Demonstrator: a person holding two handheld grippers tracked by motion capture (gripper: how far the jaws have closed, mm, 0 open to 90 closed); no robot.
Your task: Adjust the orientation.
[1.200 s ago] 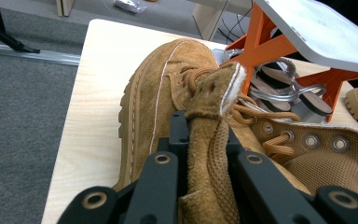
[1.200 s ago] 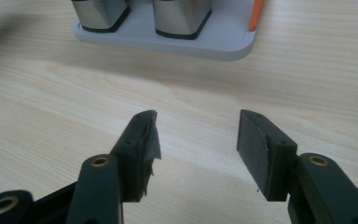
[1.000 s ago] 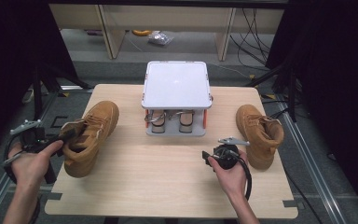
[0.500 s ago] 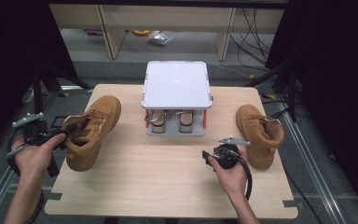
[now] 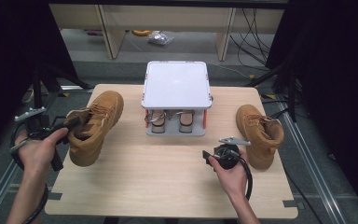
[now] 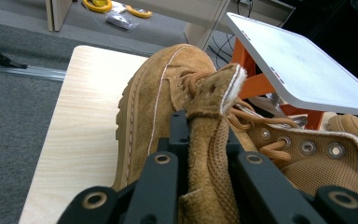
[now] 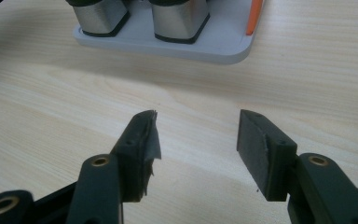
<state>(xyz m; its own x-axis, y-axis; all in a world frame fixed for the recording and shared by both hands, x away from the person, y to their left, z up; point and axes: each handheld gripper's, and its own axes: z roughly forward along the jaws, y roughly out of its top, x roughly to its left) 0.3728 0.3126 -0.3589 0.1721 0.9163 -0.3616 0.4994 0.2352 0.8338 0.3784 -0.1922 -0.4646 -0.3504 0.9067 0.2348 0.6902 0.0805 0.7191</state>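
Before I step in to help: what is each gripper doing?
Left gripper: closed on the boot's heel collar.
Right gripper: open, holding nothing, above the table.

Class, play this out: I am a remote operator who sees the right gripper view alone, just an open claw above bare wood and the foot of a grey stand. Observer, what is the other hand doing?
Observer: The left claw is shut on the collar of a tan boot at the table's left side.
Operator: Is that boot flat on the table?
Observer: No. In the high view it tilts, heel end raised toward the hand.
Operator: Is there a second boot?
Observer: Yes, a matching boot stands at the table's right side, just beside the right claw.
Operator: What tops the stand?
Observer: A white square plate on orange posts.
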